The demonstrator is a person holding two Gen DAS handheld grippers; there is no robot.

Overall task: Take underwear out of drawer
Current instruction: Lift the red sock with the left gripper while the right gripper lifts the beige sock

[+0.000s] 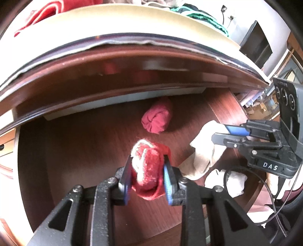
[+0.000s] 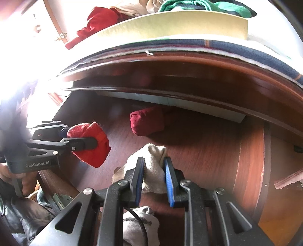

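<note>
My left gripper (image 1: 147,164) is shut on a rolled red underwear bundle (image 1: 146,168), held above the dark wooden drawer floor (image 1: 85,143); the right wrist view shows the same left gripper (image 2: 90,140) and red bundle (image 2: 90,147) at its left. My right gripper (image 2: 153,166) is shut on a beige underwear piece (image 2: 153,166), seen also as the right gripper (image 1: 219,134) and beige cloth (image 1: 206,151) in the left wrist view. A second red rolled bundle (image 1: 156,118) (image 2: 146,122) lies on the drawer floor near its back.
The dresser top (image 1: 132,54) overhangs the open drawer, with red (image 2: 96,24) and green (image 2: 204,6) clothes piled on a cream board (image 2: 170,24). A whitish cloth (image 1: 234,181) (image 2: 140,223) hangs near the drawer's front edge.
</note>
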